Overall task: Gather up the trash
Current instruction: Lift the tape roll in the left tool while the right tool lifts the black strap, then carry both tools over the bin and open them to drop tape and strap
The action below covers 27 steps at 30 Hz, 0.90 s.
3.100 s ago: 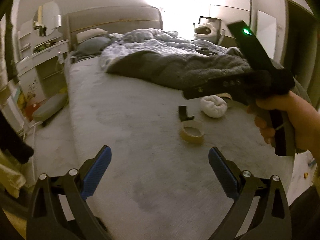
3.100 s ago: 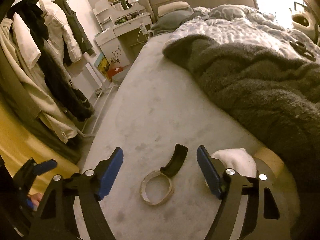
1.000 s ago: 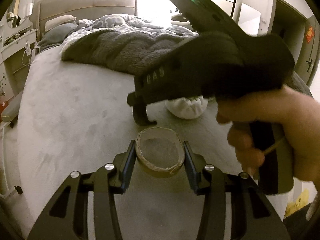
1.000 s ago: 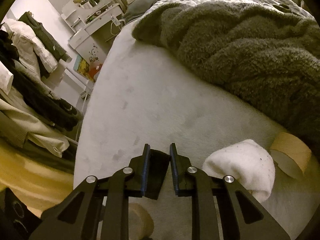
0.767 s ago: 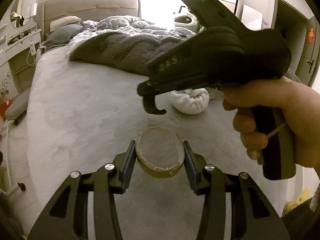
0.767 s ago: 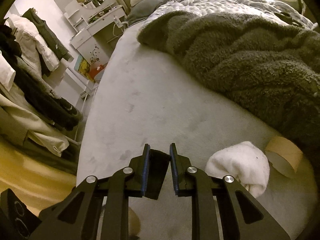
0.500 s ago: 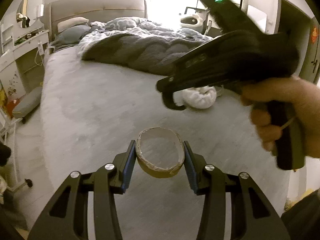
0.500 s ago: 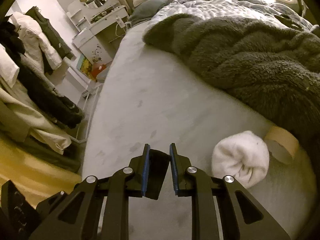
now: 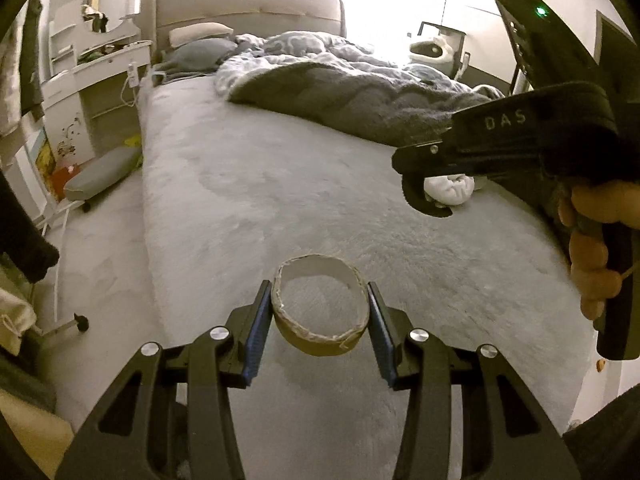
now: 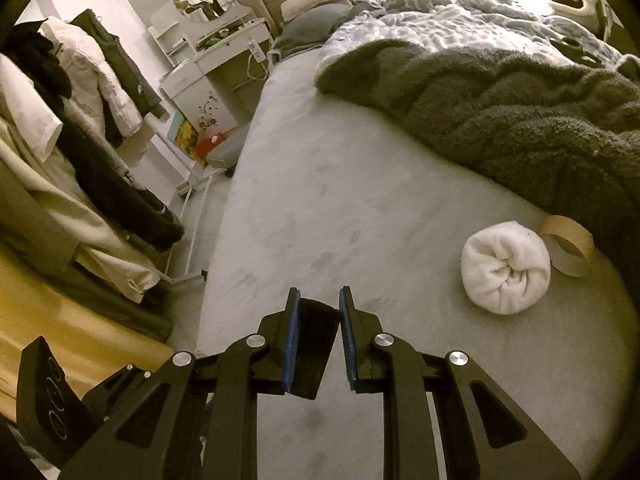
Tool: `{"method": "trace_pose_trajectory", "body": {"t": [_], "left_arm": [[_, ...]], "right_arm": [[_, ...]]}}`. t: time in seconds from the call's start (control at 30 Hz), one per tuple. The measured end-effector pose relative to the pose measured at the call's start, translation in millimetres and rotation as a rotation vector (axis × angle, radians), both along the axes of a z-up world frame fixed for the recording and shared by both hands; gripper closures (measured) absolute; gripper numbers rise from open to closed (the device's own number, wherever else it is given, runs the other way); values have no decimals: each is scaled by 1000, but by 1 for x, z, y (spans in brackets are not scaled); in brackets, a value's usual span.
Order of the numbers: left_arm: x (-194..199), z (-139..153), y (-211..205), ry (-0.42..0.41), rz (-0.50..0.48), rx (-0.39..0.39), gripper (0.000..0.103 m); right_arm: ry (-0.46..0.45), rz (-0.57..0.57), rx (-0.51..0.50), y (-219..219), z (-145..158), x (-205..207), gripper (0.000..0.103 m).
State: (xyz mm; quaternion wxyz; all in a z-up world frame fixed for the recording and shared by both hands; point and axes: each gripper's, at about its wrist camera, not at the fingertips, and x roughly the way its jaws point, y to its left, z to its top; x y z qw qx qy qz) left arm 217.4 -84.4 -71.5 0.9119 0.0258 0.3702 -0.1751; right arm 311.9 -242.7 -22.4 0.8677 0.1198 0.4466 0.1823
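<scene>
1. The left gripper (image 9: 320,316) pinches an empty cardboard tape ring (image 9: 320,312) by its sides, above the grey bed (image 9: 248,200). The ring's open hole faces up toward the camera, its axis tilted slightly away.
2. The right gripper (image 10: 316,340) has its jaws pressed on a curved black plastic piece (image 10: 316,344), which runs lengthwise along the fingers. In the left wrist view its hooked end (image 9: 420,200) curls downward below the jaw tips.
3. A rolled white cloth (image 10: 506,268) lies on the bed, touching or just beside a second cardboard ring (image 10: 568,250) that lies on its side.
4. A dark fleece blanket (image 10: 500,120) is heaped behind them.
5. Clothes (image 10: 80,120) hang left of the bed.
</scene>
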Motion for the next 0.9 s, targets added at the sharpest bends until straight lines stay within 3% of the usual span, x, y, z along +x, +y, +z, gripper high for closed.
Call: {"method": "trace_pose_trajectory", "body": {"t": [0.57,0.9], "left_arm": [[-50,13,45,-13,96,-12,55],[-71,-12,70,68,151,31,55]], "right_arm": [[-49,11,10,34,14,-84,83],[-63,6,106,42,13,-125,83]]}}
